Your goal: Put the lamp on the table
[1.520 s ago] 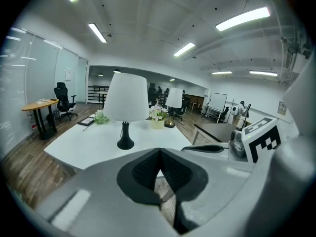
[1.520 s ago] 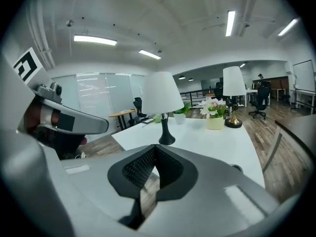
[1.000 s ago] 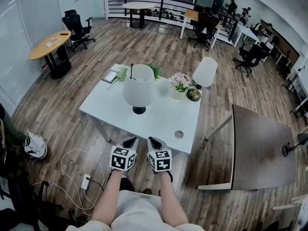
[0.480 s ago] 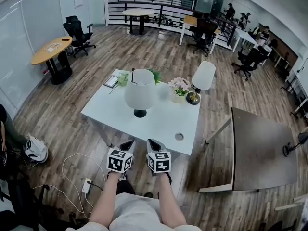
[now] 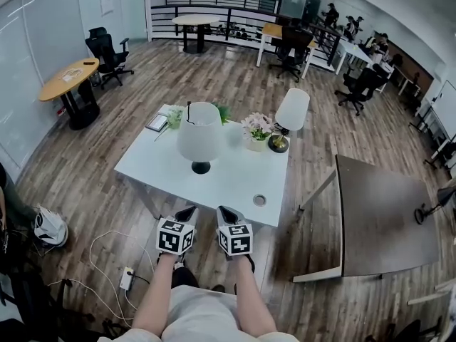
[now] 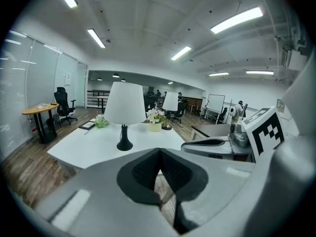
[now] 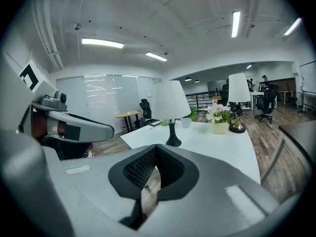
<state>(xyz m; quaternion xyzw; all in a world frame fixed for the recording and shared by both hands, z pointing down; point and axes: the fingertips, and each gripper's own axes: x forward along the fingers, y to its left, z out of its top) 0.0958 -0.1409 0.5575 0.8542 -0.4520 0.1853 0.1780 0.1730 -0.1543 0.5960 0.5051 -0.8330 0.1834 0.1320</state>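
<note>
White table (image 5: pixel 235 184) on the wood floor (image 5: pixel 85 184), bearing the lamp (image 5: pixel 200 130) with white shade and black foot upright near its middle, clear of every edge. At the far right corner a slimmer lamp (image 5: pixel 292 110) on a brass foot, and just beside it along the far edge a pot of flowers (image 5: pixel 257 129). Off the near edge, side by side and well apart from the lamp, left gripper (image 5: pixel 187 211) and right gripper (image 5: pixel 226 212), each with jaws pressed together on nothing.

A round wooden table (image 5: pixel 68 77) and black office chair (image 5: pixel 107 47) stand upper left; a dark tabletop (image 5: pixel 381 219) fills the right, a power strip (image 5: pixel 127 278) lower left.
</note>
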